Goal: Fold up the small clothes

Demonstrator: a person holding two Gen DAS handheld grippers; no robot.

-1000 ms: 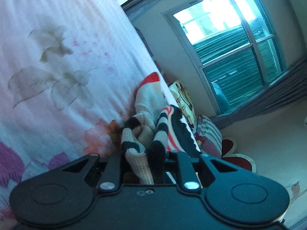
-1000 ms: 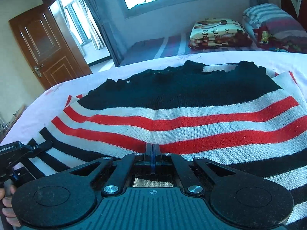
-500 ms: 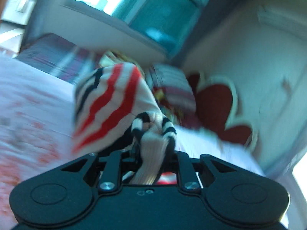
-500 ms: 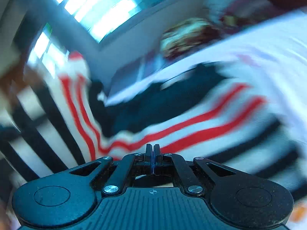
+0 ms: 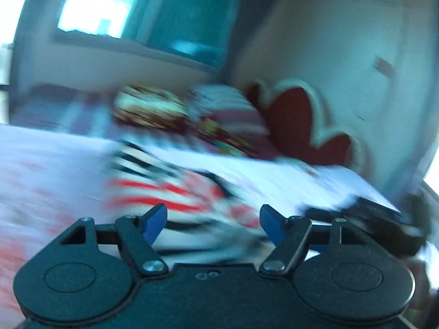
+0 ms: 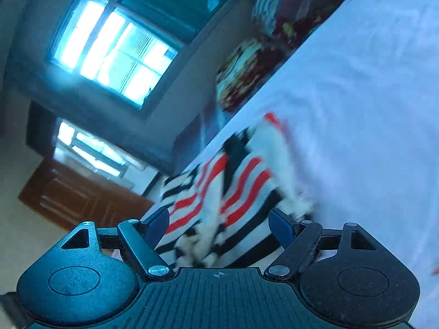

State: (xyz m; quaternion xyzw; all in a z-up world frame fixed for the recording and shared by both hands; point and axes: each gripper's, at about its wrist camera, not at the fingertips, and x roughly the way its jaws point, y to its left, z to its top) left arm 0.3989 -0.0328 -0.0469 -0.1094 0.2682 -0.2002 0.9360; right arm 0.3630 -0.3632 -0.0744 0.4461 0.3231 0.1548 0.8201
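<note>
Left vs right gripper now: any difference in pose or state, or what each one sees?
The left gripper sits roughly level with the bed; the right gripper is rolled, its view tilted steeply. The left view is heavily blurred; the right view is sharper. Shared: both have jaws wide open, holding nothing, with the striped sweater lying on the bed ahead.

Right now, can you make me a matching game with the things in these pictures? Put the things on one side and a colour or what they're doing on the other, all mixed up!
Things:
1. left gripper
2. striped sweater
3. door
4. bedsheet

Descriptions:
A. brown wood
B. red, white and black, lying on the bed
C. open, holding nothing
D. pale white, spread under the clothes

Pairs: 1-C, 2-B, 3-A, 4-D. The right gripper is open too.
</note>
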